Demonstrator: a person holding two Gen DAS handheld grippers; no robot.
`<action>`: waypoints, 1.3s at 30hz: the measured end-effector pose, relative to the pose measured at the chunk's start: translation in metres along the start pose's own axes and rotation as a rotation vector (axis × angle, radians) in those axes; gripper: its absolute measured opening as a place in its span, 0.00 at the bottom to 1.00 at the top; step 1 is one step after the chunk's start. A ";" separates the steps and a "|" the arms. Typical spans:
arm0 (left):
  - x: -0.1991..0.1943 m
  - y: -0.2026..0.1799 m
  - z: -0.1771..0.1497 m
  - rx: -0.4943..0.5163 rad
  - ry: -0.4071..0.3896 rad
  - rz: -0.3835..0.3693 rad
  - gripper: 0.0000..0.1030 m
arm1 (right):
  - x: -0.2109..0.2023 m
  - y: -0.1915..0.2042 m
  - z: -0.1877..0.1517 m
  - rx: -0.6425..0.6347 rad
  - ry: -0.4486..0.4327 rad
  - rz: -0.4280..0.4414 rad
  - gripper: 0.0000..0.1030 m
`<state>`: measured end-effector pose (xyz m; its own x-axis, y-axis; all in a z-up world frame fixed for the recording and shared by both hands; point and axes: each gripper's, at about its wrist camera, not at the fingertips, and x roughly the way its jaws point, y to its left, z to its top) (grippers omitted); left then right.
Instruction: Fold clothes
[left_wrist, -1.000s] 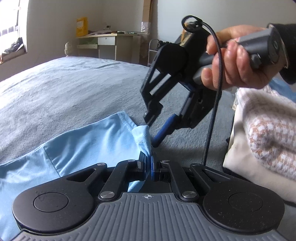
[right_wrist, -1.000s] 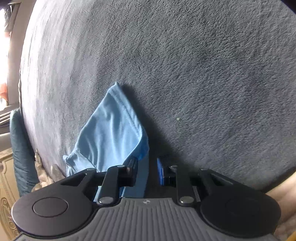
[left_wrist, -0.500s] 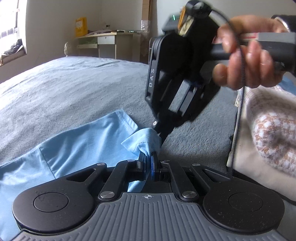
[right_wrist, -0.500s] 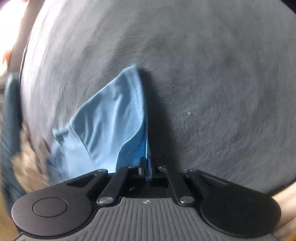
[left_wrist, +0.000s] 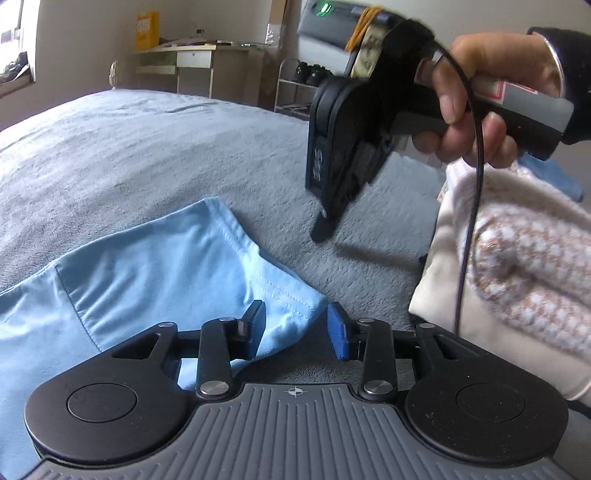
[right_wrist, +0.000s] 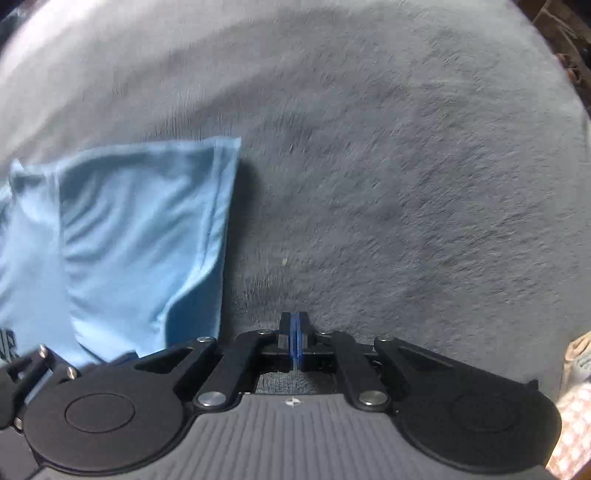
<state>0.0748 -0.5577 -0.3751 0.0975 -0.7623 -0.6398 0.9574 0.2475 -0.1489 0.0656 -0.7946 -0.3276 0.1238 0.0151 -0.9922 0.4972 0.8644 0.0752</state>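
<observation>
**Operator:** Blue cotton shirt (left_wrist: 155, 266) lies flat on the grey blanket (left_wrist: 147, 147), its hemmed corner between the fingers of my left gripper (left_wrist: 295, 326). Those jaws are opening now, partway apart; the pads do not press on the cloth, so nothing is held.

**Inspector:** And the right side?

**Operator:** My right gripper (right_wrist: 294, 341) points down at bare blanket, just beside the shirt's edge. Its pads are pressed together with nothing between them. From the left camera it hangs clear above the bed, in the person's hand (left_wrist: 476, 99).

**Inspector:** Risks from here?

**Operator:** Three, in my judgement. First, the released corner sits close to the left pad (left_wrist: 255, 328); if I draw back carelessly the finger may drag it and undo the lay. Second, the cable (left_wrist: 472, 221) hangs over the cream knit sweater (left_wrist: 517, 266) beside the shirt and could snag it as the right hand travels. Third, the next grasp: closed fingers must open before descending, or they will only push the fabric into a wrinkle.
</observation>
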 end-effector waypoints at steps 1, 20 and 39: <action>-0.001 0.001 -0.001 0.002 0.006 -0.007 0.35 | -0.008 0.001 0.000 -0.007 -0.037 0.014 0.03; -0.038 0.031 -0.017 -0.191 0.018 0.029 0.39 | -0.010 0.052 0.005 -0.419 -0.198 -0.088 0.10; -0.112 0.042 -0.020 -0.351 0.005 0.012 0.52 | -0.043 0.063 0.011 -0.186 -0.530 -0.301 0.32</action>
<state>0.0984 -0.4498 -0.3243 0.1057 -0.7553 -0.6468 0.8041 0.4476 -0.3913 0.1011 -0.7461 -0.2789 0.4336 -0.4520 -0.7796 0.4247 0.8655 -0.2655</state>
